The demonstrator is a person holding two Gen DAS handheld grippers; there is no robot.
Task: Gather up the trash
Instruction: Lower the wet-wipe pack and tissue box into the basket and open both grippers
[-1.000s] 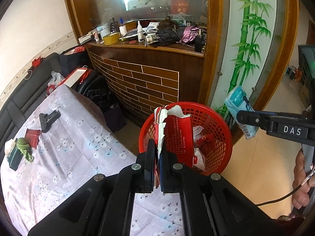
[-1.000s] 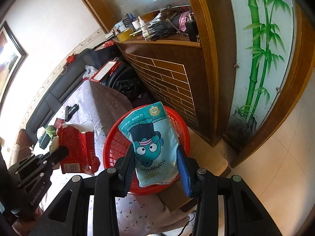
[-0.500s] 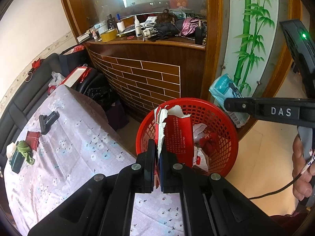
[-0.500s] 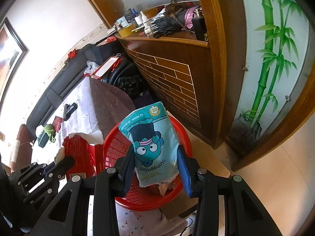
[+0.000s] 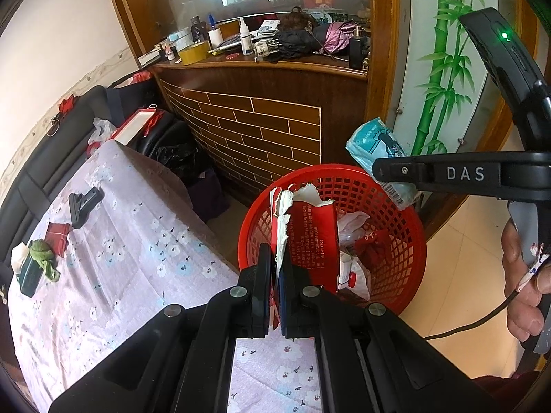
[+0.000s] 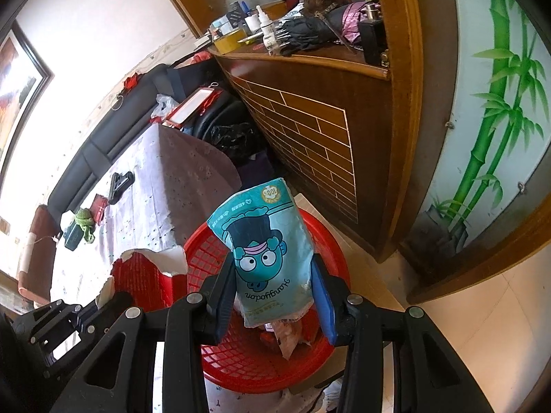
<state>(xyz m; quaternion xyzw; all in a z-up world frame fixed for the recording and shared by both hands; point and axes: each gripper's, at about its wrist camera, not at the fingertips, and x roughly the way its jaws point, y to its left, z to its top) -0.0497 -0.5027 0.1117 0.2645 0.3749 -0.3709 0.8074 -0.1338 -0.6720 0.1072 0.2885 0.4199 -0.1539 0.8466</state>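
A red mesh basket (image 5: 411,227) with crumpled wrappers inside stands on the floor by the table's corner. My left gripper (image 5: 277,268) is shut on a torn red paper carton (image 5: 311,237), held upright over the basket's near rim. My right gripper (image 6: 273,275) is shut on a teal packet with a cartoon face (image 6: 265,241), hanging above the basket (image 6: 241,375). From the left wrist view the teal packet (image 5: 375,144) shows over the basket's far rim, behind the right gripper's finger (image 5: 447,175). The right wrist view shows the carton (image 6: 144,275) and left gripper (image 6: 69,320) at lower left.
A table under a floral cloth (image 5: 120,275) holds a black object (image 5: 84,203), a small red packet (image 5: 56,234) and a green rag on a dark box (image 5: 43,251). A cluttered wooden counter (image 5: 258,117) stands behind the basket. A hand (image 5: 523,275) is at the right edge.
My right gripper has carried the teal packet leftward and lower, from beside the basket to over it. My left gripper has sunk slightly toward the basket, still holding the carton.
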